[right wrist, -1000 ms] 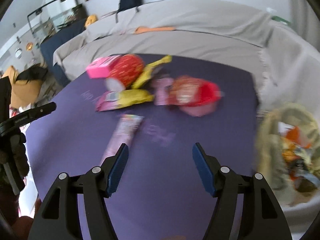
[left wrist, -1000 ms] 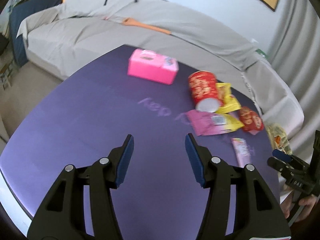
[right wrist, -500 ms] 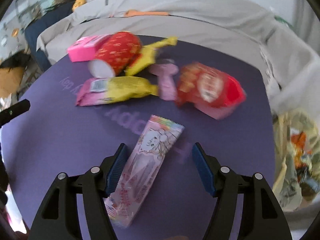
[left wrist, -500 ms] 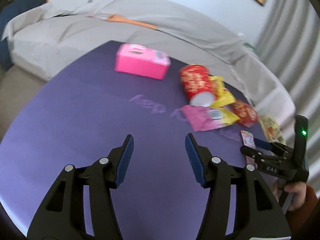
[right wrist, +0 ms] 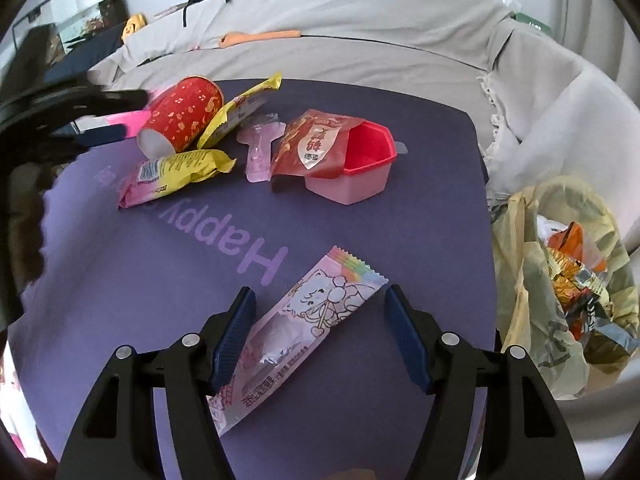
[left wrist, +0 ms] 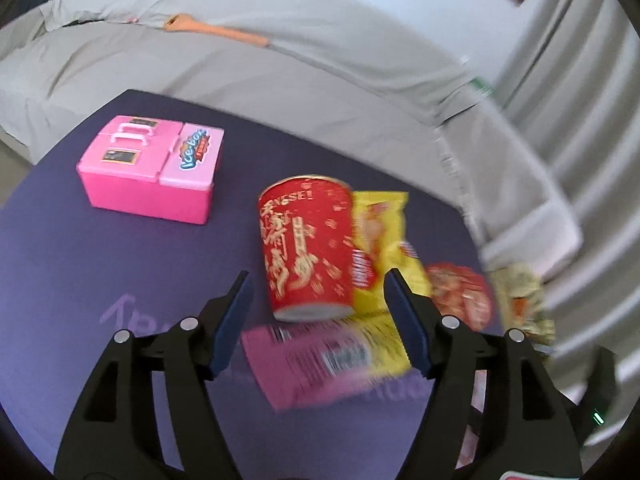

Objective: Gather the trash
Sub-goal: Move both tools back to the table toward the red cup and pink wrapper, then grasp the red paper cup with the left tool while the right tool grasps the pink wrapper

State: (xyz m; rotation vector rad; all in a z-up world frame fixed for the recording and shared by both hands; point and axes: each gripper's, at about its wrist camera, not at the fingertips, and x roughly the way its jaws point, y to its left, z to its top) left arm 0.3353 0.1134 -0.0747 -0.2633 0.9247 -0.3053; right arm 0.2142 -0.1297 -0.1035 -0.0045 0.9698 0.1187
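Note:
A red paper cup (left wrist: 308,248) lies on its side on the purple table (left wrist: 100,264), beside a yellow snack bag (left wrist: 380,240). My left gripper (left wrist: 320,320) hovers just before the cup's base, its jaws opening; the pads touch nothing, and a pink-and-yellow wrapper (left wrist: 324,360) lies blurred under them. In the right wrist view my right gripper (right wrist: 320,334) stands open over a long pink candy wrapper (right wrist: 296,332), its pads either side of it and apart from it. Further back lie the cup (right wrist: 182,114), a red pouch (right wrist: 316,142) and a pink plastic tub (right wrist: 360,164).
A pink toy box (left wrist: 152,168) stands at the table's back left. A yellowish trash bag (right wrist: 560,280) with wrappers inside hangs off the table's right edge. A grey covered sofa (right wrist: 360,32) runs behind the table. The left gripper's arm (right wrist: 60,116) reaches in from the left.
My left gripper has swept toward the red cup, which now fills the view between wider jaws. My right gripper has lowered onto the pink candy wrapper.

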